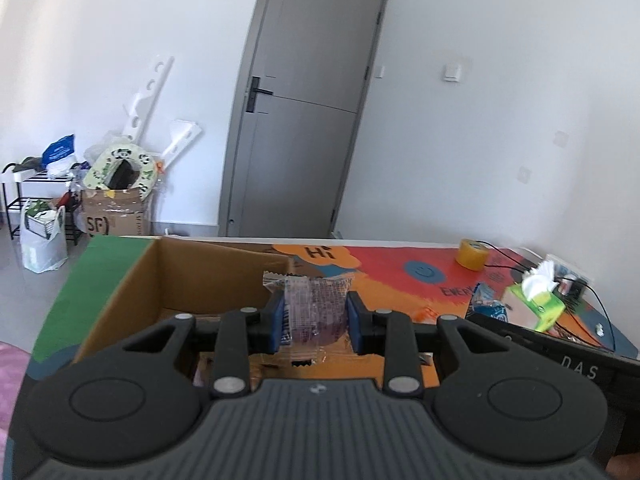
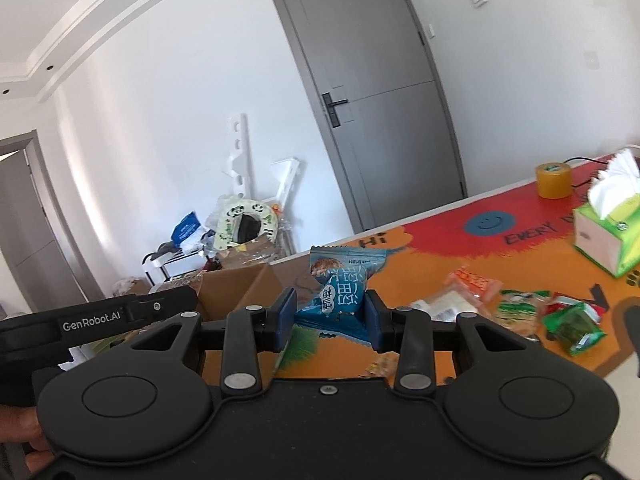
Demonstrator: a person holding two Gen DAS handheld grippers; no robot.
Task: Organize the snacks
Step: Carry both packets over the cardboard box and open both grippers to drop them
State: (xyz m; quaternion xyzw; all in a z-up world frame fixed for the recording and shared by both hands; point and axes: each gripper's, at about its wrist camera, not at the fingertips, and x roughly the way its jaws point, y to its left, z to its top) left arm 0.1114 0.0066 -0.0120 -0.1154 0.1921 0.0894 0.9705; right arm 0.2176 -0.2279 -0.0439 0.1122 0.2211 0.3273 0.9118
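You worked in a white-walled room with a grey door (image 1: 304,112), over a bench (image 2: 440,248) covered by a bright orange, red and blue cartoon mat. Your left tongs (image 1: 315,322) were clenched on a clear plastic snack packet with purple contents (image 1: 314,312), held off the bench in front of the open brown cardboard box (image 1: 168,280) at the bench's left end. Your right tongs (image 2: 330,318) were clenched on a blue sealed snack packet with white lettering (image 2: 340,280), also held above the mat. Loose on the bench to the right of that packet lay an orange-and-white packet (image 2: 472,284), a pale green packet (image 2: 518,310) and a green-and-red packet (image 2: 576,322), close together. Further back stood a green-and-white tissue box (image 2: 604,236) with a white tissue sticking up, and beyond it a roll of yellow tape (image 2: 554,180) near the far edge. Against the wall beyond the box sat a taped cardboard carton (image 1: 114,212) stuffed with odds and ends.
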